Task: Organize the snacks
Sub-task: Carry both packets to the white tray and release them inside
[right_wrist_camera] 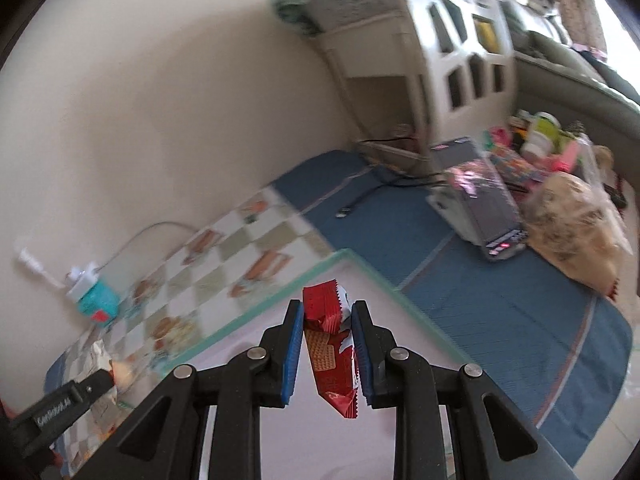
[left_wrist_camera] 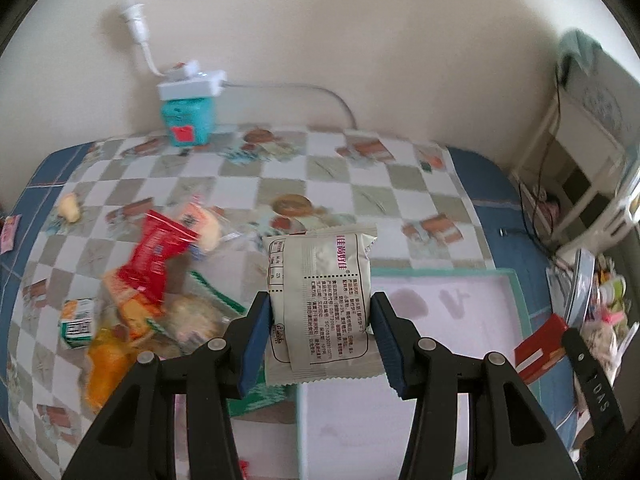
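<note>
Left gripper (left_wrist_camera: 320, 330) jaws clamped on silver snack packet (left_wrist_camera: 322, 292), centre frame, held upright above the tray's (left_wrist_camera: 516, 300) left edge. Right gripper (right_wrist_camera: 326, 344) jaws pinching red wafer packet (right_wrist_camera: 330, 348), lower centre, above the tray's (right_wrist_camera: 280, 300) pink floor. Loose snack pile (left_wrist_camera: 148, 292) sits left on the checkered cloth (left_wrist_camera: 360, 184).
</note>
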